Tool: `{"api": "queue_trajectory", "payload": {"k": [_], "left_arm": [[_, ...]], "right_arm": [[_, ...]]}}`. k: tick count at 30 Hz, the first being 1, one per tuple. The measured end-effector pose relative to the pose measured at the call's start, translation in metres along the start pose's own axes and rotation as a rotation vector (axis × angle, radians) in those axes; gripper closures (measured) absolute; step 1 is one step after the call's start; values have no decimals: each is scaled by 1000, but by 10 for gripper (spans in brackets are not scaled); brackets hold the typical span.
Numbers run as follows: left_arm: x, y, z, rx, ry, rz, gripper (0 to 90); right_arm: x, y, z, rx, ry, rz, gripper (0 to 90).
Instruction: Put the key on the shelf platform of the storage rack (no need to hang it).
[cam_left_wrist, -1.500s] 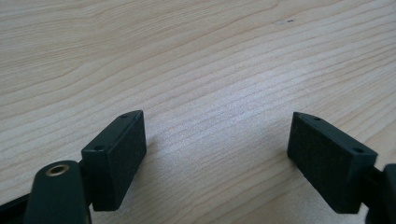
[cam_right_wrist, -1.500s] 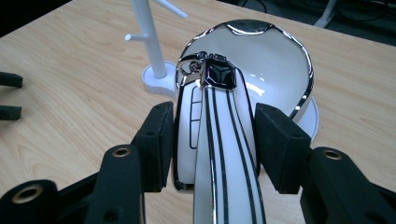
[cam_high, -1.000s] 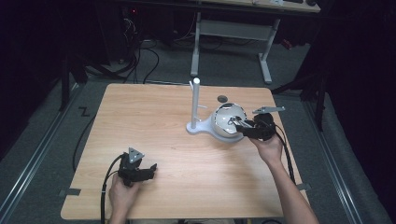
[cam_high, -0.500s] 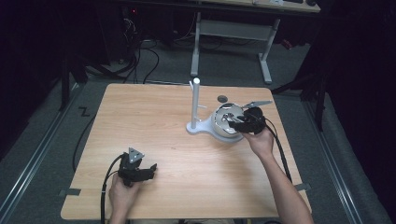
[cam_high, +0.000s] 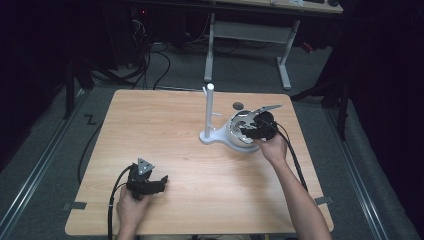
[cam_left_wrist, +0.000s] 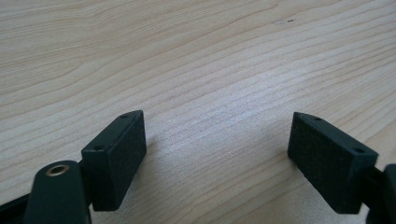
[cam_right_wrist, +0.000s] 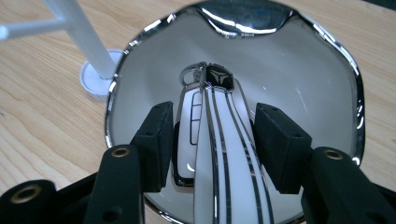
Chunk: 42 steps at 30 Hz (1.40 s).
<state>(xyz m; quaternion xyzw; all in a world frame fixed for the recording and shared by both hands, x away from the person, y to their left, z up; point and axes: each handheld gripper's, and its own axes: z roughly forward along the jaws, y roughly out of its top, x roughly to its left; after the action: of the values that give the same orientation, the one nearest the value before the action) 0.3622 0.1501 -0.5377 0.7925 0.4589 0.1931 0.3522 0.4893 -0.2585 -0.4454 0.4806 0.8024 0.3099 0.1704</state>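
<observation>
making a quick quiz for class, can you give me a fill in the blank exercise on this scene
1. The right gripper has its jaws on either side of a white key fob that lies in a shiny ____.
2. The left gripper rests over bare table with its jaws ____.
3. Beside the bowl a white ____ stands upright.
4. The table top is made of ____.

Missing words: bowl; open; post; wood
</observation>
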Motion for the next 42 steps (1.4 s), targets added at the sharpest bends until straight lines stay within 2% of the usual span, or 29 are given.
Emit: {"api": "queue_trajectory", "payload": {"k": [4,13,24,29,34,39,42], "left_arm": [[0,0,0,0,0,0,198],[0,0,0,0,0,0,198],[0,0,0,0,0,0,198],[0,0,0,0,0,0,198],[0,0,0,0,0,0,198],[0,0,0,0,0,0,198],[0,0,0,0,0,0,198]], "right_arm": [[-1,-1,5,18,-18,-13,495],[-1,-3,12,44,-15,-7,491],[-2,-3,9,44,-5,-7,445],[-3,-5,3,13,0,4,440],[-1,-2,-12,-36,-11,-16,445],[-1,-2,-21,-53,-19,-25,455],[-4,-5,-30,-67,-26,-10,481]]}}
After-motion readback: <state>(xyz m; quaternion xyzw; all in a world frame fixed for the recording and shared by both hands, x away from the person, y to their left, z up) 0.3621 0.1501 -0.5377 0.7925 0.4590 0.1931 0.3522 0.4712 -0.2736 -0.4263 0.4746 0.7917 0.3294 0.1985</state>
